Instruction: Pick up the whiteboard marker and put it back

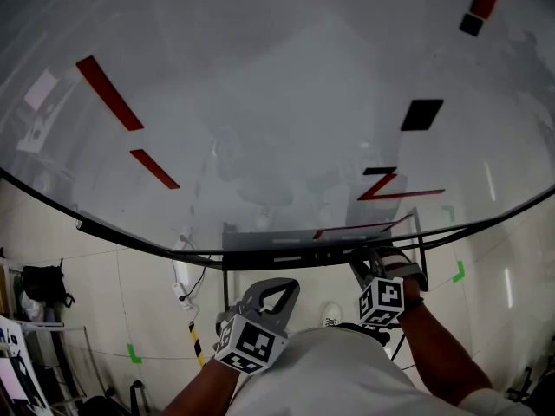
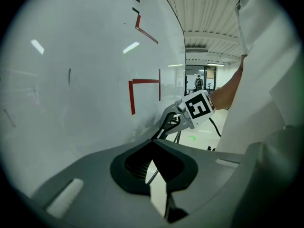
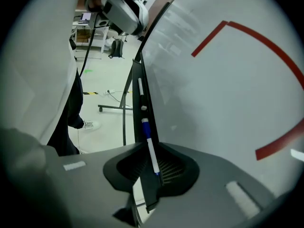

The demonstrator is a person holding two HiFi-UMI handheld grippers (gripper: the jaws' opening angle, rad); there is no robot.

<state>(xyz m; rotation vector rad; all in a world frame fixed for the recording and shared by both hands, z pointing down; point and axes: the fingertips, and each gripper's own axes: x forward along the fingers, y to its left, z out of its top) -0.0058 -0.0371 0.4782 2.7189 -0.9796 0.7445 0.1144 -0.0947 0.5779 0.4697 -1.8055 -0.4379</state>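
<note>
Pinching a slim white whiteboard marker [image 3: 151,148] with a blue cap and blue tip, the right gripper [image 1: 375,267] has its jaws closed on the barrel. The marker lies lengthwise along the tray [image 3: 141,96] at the lower edge of the whiteboard [image 1: 260,102]. Nearby, the left gripper [image 1: 276,291] hangs with jaws together, holding nothing. Slanted red lines [image 1: 108,92] mark the glossy board. Below it is a pale floor [image 3: 107,122] with green tape marks [image 1: 133,352].

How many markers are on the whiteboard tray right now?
1 for sure: a blue-capped marker along the tray, its end at the jaws of the right gripper. A white piece farther along may be another.
</note>
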